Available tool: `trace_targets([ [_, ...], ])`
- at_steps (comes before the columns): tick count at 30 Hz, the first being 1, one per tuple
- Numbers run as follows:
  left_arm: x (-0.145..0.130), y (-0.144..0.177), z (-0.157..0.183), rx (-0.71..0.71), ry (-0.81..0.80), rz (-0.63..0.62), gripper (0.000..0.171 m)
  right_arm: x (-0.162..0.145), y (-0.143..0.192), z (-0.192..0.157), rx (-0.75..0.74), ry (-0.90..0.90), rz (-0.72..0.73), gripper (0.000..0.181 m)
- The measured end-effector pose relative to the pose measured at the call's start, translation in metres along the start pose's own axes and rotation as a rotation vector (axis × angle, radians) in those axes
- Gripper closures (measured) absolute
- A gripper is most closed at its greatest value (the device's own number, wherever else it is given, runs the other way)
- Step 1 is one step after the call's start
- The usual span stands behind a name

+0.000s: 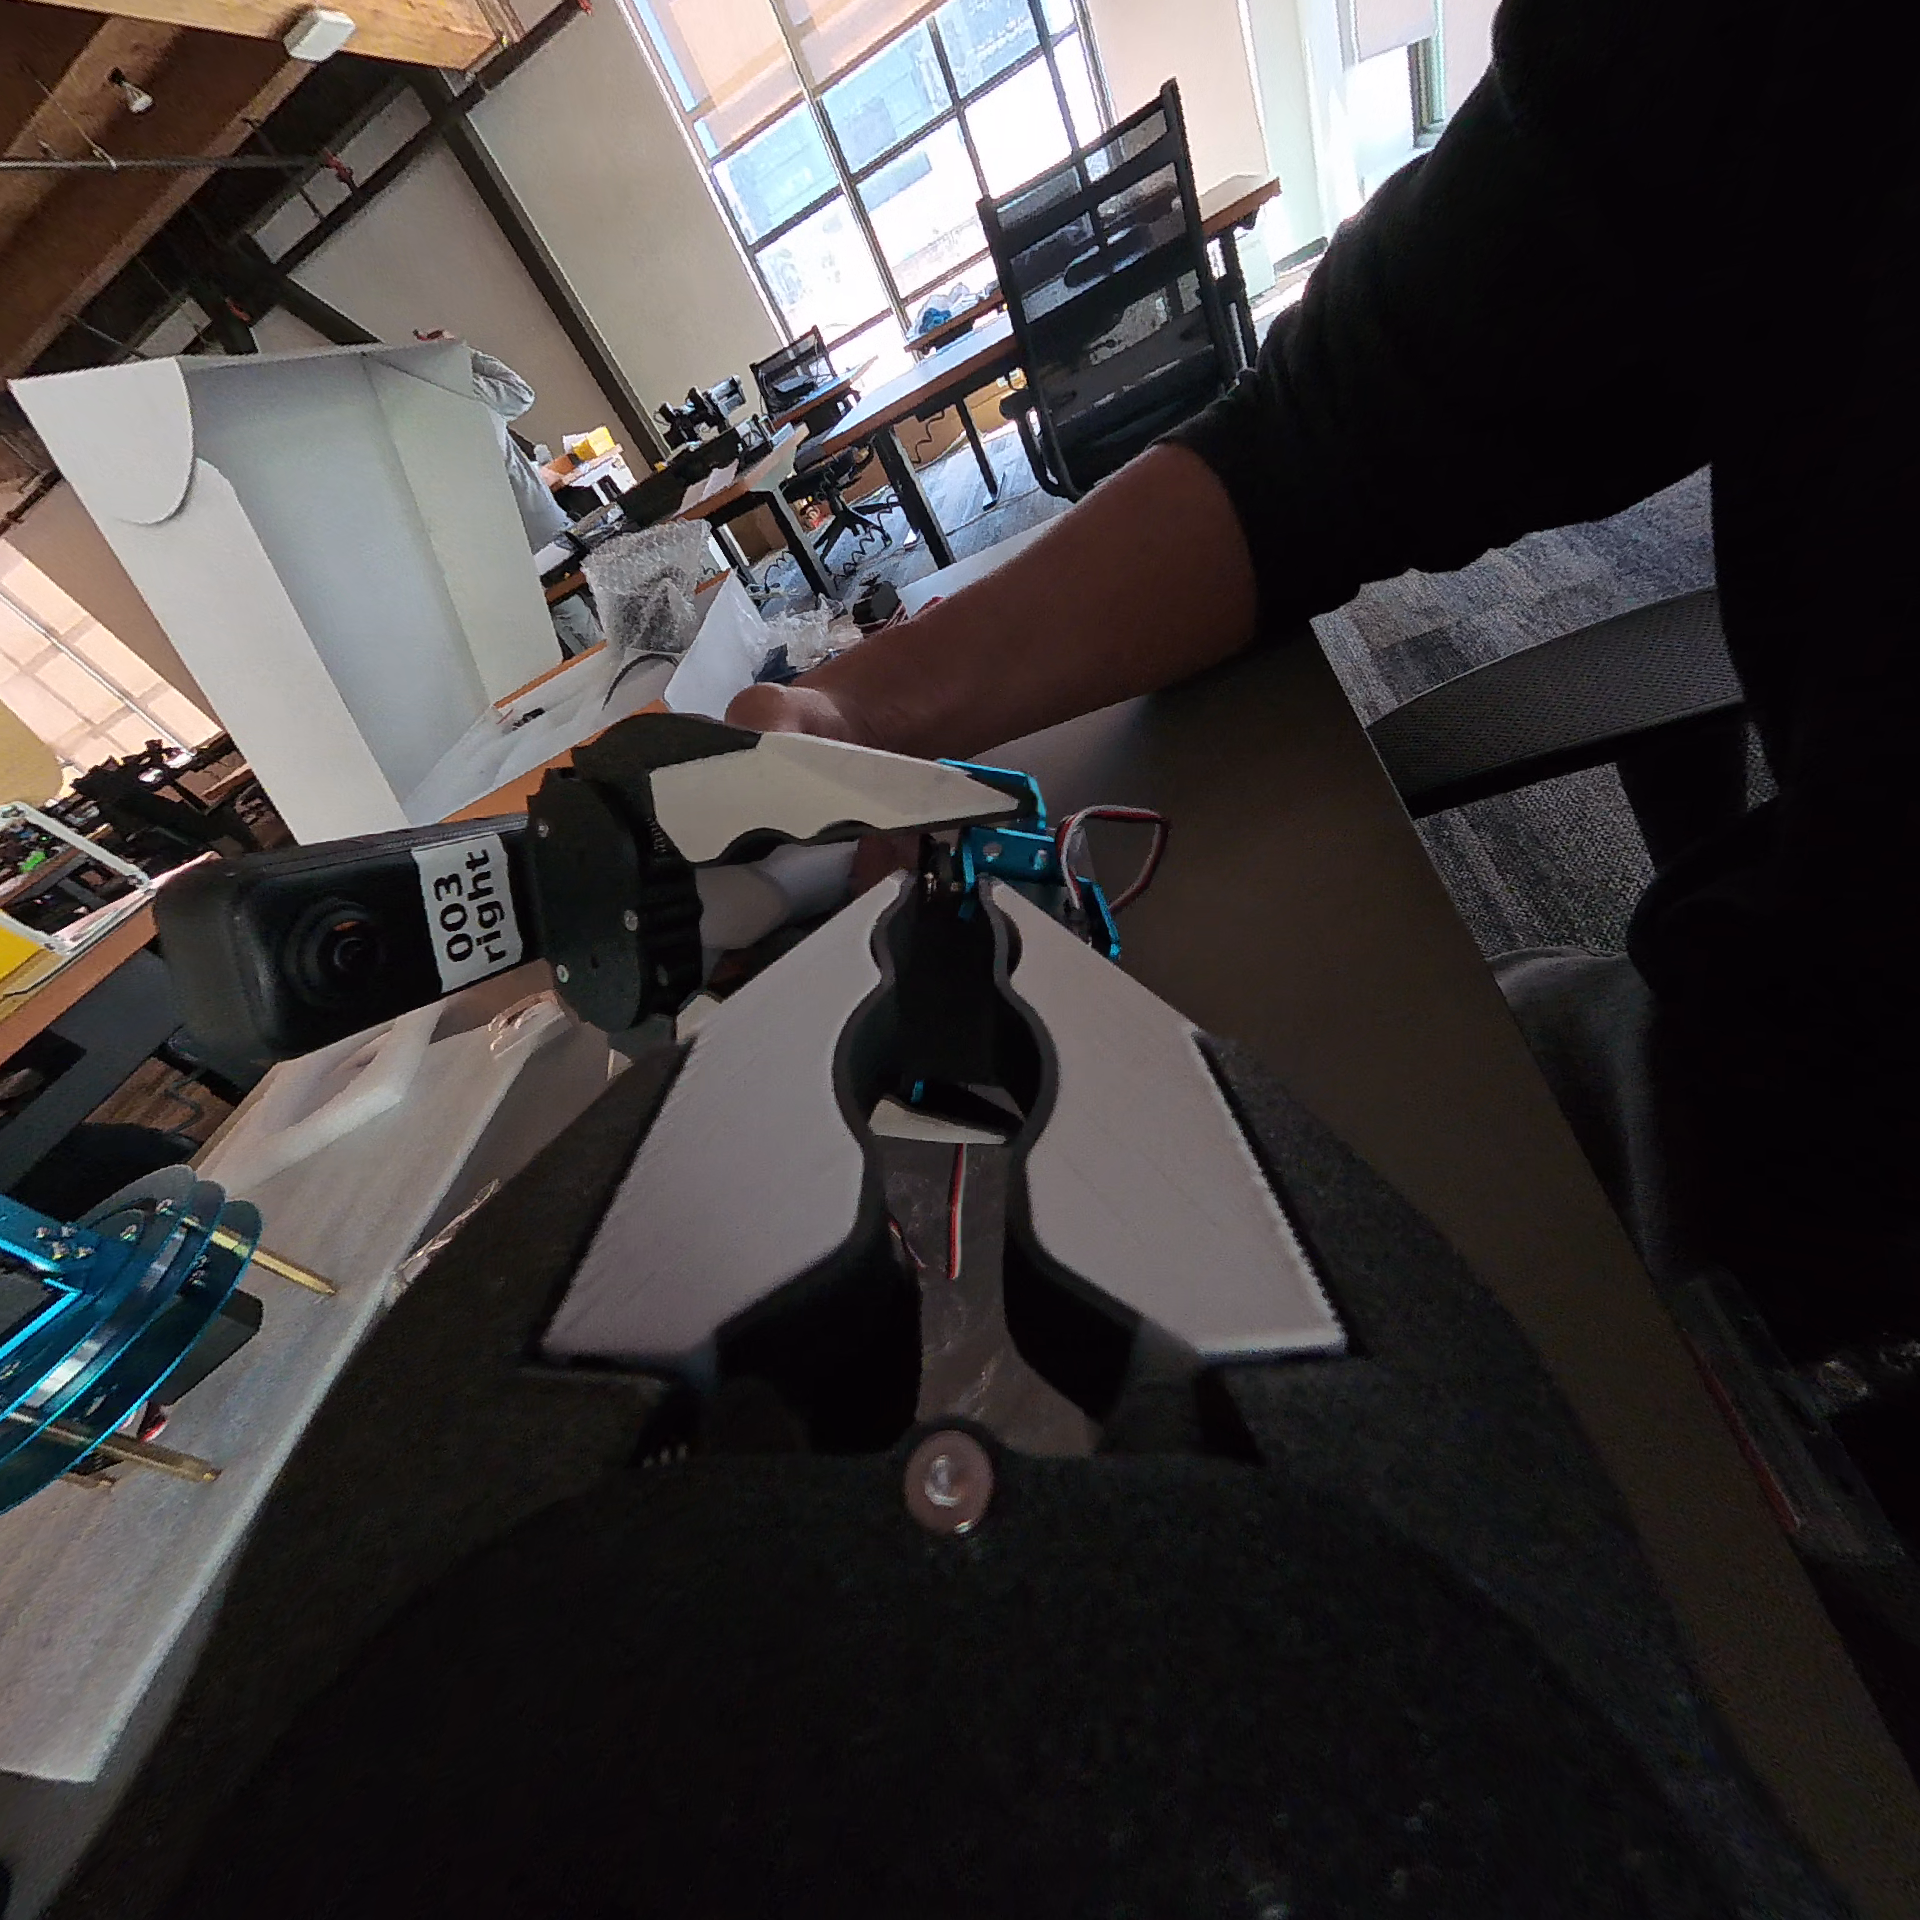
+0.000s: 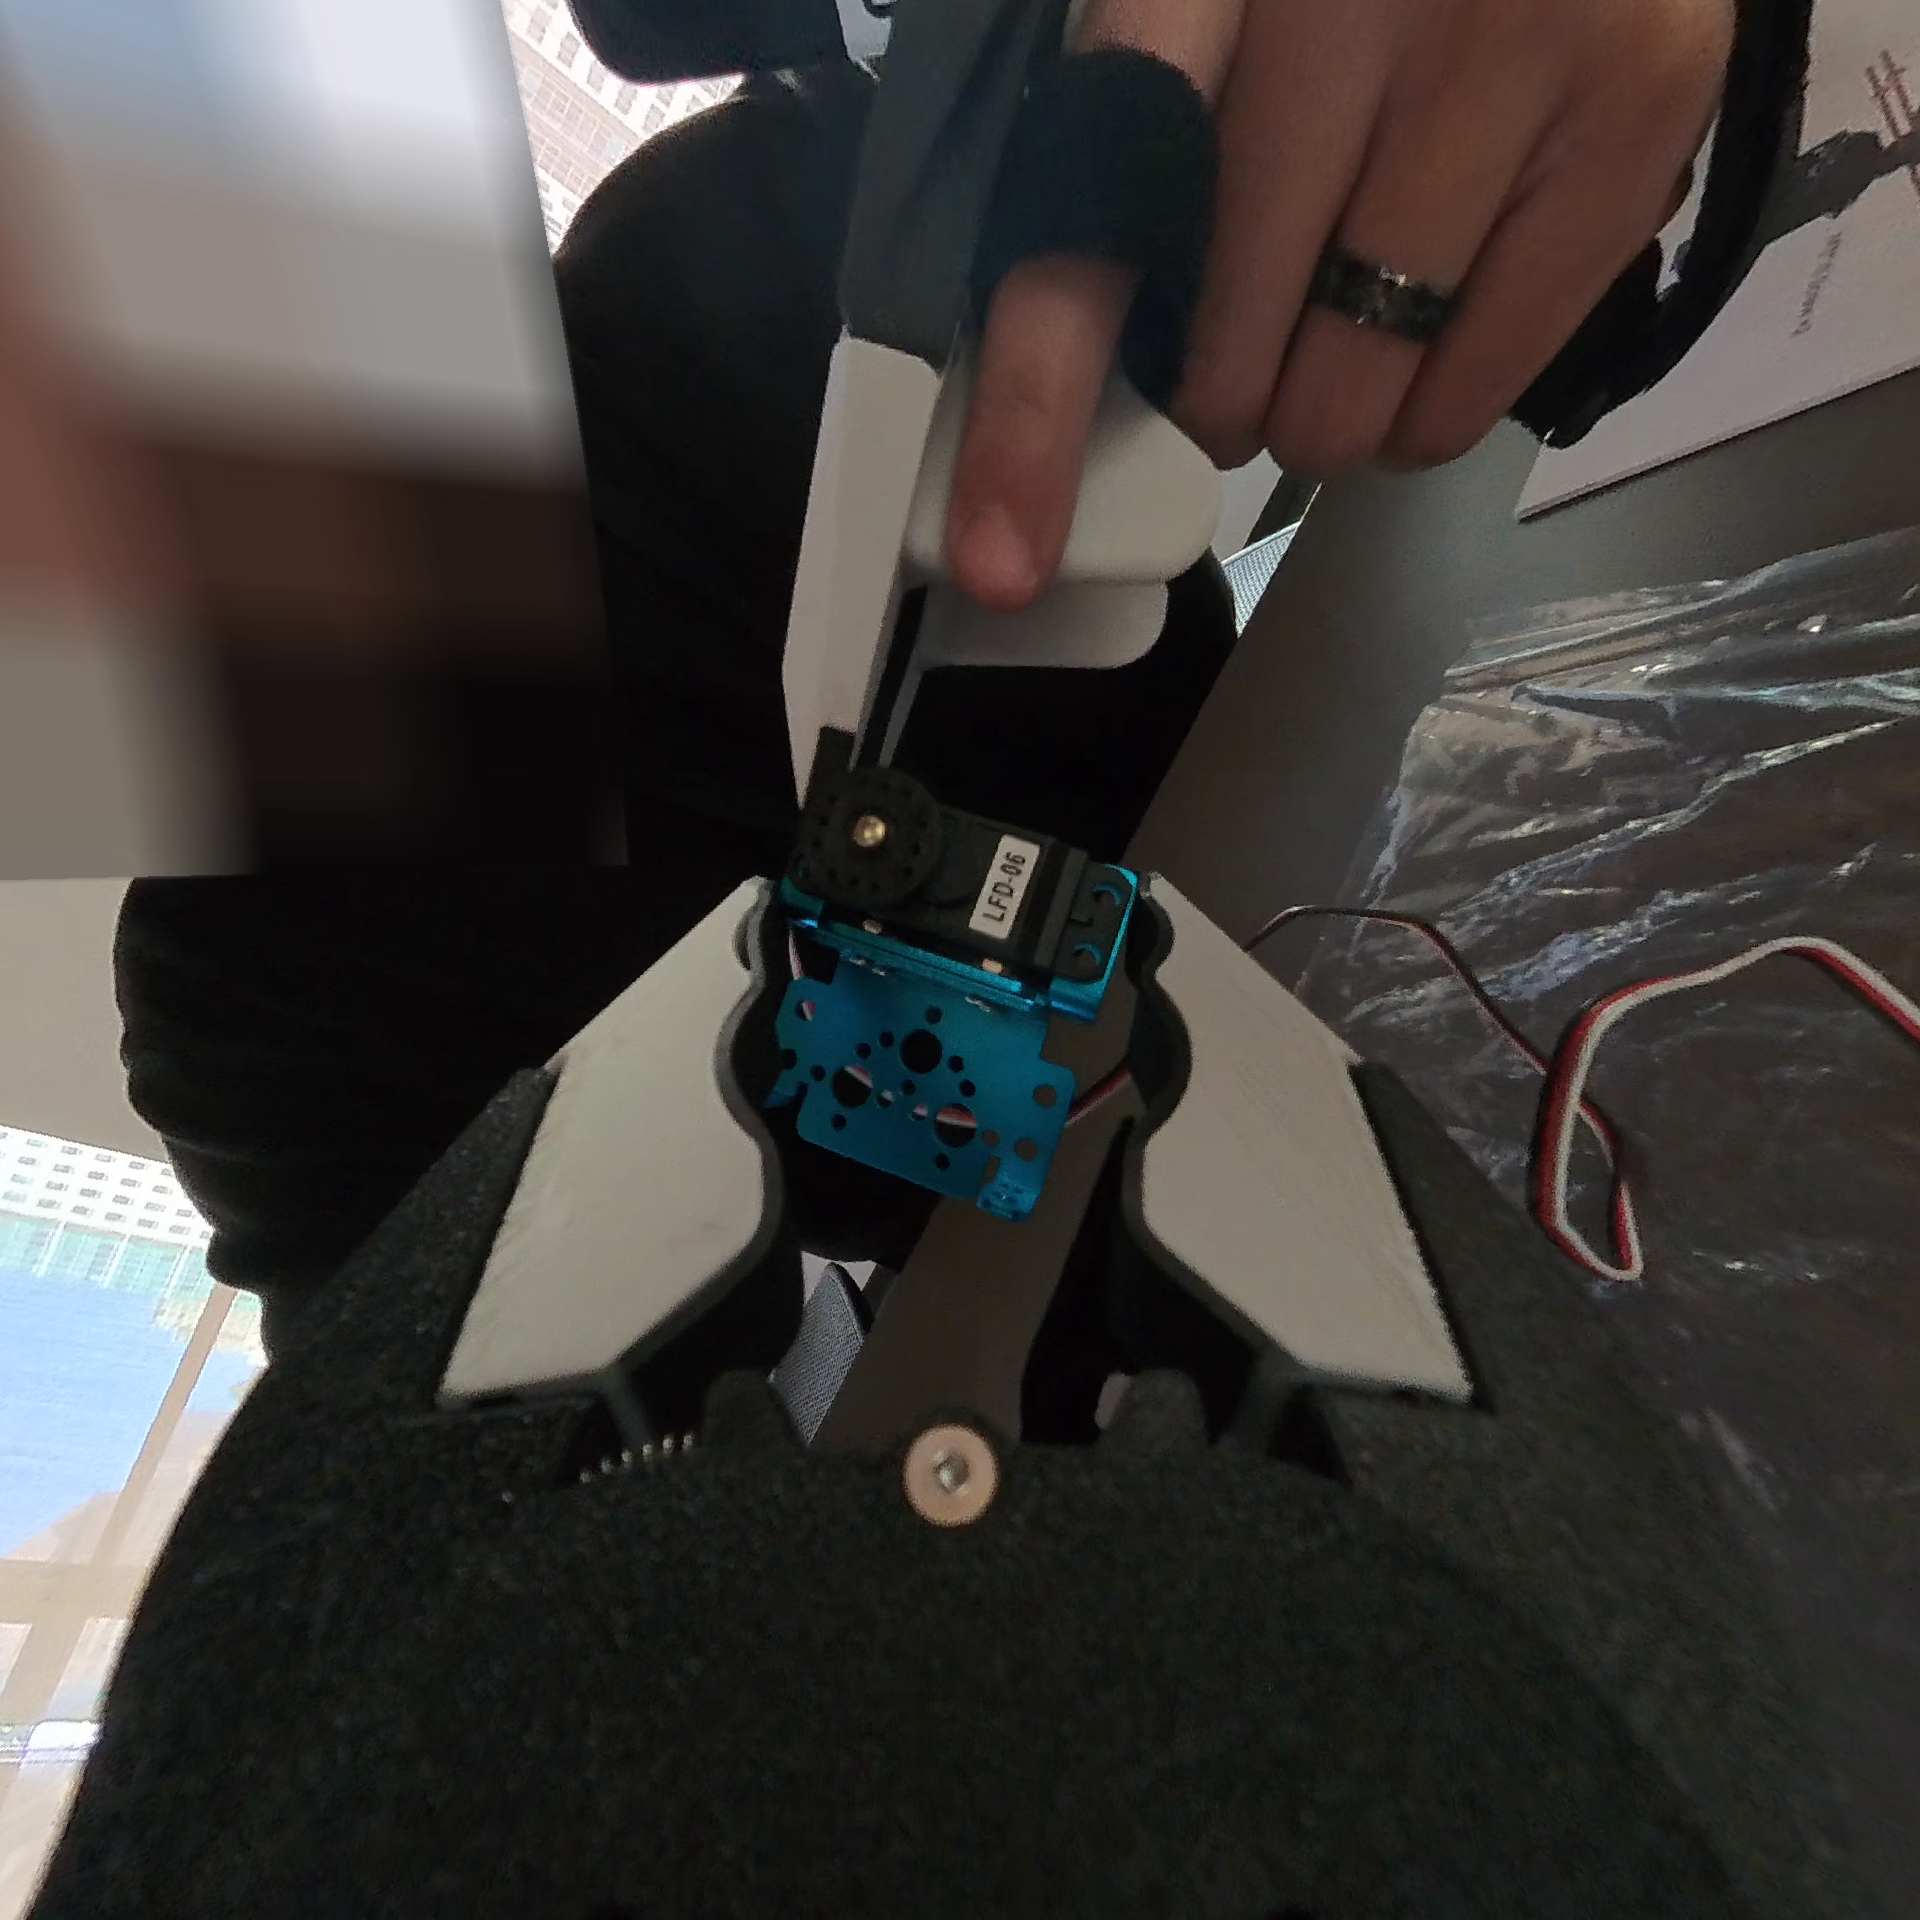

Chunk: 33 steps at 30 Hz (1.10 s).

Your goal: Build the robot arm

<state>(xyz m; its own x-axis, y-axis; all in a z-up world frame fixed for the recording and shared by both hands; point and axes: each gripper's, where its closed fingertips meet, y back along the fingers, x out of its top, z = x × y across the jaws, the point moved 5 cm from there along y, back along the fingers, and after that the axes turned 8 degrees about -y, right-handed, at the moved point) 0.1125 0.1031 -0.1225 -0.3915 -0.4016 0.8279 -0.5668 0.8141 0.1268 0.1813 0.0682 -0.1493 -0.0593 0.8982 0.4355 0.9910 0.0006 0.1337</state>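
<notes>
Two hand-held grippers meet over a dark table [image 1: 1351, 935] edge. The right gripper [image 2: 945, 904] clamps its white fingers [image 2: 644, 1122] on a blue metal bracket [image 2: 925, 1081] carrying a black servo motor [image 2: 977, 862]. The left gripper [image 1: 940, 873], closed, pinches the motor's round horn at its fingertips. A red, white and black wire [image 2: 1590, 1091] trails right of the fingers across the table.
</notes>
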Motion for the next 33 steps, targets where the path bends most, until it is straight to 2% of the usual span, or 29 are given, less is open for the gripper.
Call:
trace_targets([
  [7,-0.003,-0.002,0.004,-0.003,-0.065,-0.022,0.163,-0.002,0.001,0.003,-0.036,0.001,-0.012,0.116],
  [12,-0.002,-0.001,-0.004,0.1,-0.114,-0.044,0.163,0.006,0.013,0.0,-0.008,0.013,0.064,0.117],
  [18,-0.004,0.0,-0.007,0.101,-0.079,-0.043,0.163,0.009,0.015,0.002,-0.008,0.007,0.088,0.117],
  [22,-0.008,-0.001,-0.008,0.124,-0.11,-0.077,0.163,0.009,0.019,0.005,-0.024,-0.015,0.11,0.117],
  [27,-0.015,-0.005,-0.009,0.101,-0.025,-0.108,0.164,0.002,0.022,0.013,-0.03,-0.111,0.097,0.117],
  [33,-0.032,-0.009,-0.012,0.074,0.08,-0.17,0.164,-0.002,0.03,0.027,-0.139,-0.092,0.127,0.116],
])
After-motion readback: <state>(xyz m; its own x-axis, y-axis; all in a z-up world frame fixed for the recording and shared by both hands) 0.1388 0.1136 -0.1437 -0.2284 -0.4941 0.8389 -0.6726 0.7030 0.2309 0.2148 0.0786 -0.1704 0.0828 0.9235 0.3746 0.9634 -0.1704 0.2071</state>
